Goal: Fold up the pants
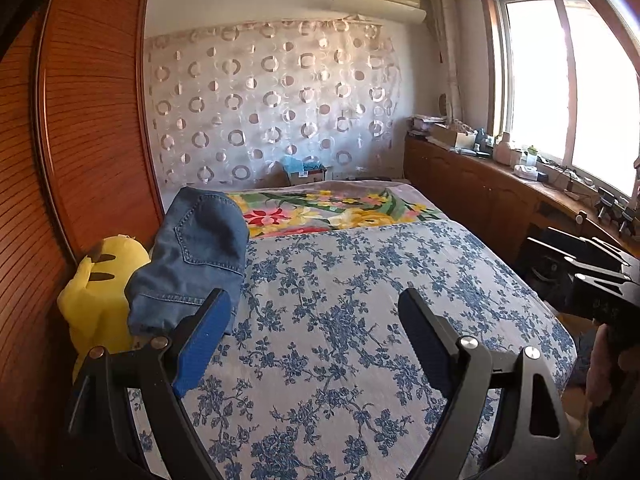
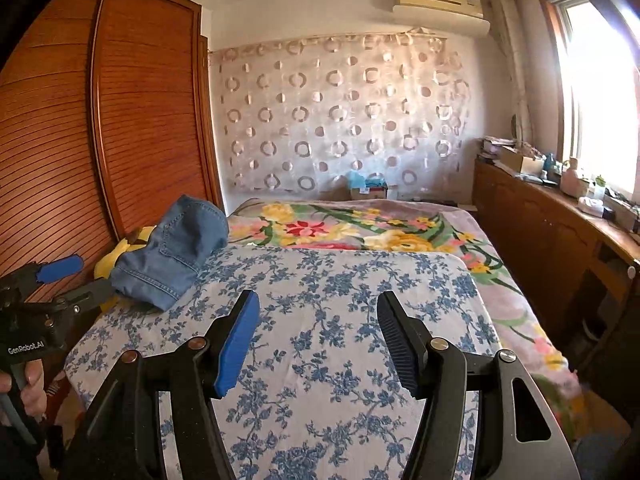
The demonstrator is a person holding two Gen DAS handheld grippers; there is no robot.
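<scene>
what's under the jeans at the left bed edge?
The jeans lie partly over a yellow plush toy and partly on the blue floral sheet. How much of the toy they cover, or anything else beneath, is hidden.

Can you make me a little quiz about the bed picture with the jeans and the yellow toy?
1. True or false: the left gripper is squeezing the jeans.
2. What sits right beside the jeans by the wardrobe? A) a yellow plush toy B) a red ball C) a lamp
3. Fill in: the sheet under the grippers has ____ flowers.

Key:
1. False. Both the left gripper and the right gripper have jaws apart, holding nothing.
2. A, the yellow plush toy.
3. Blue.
</scene>
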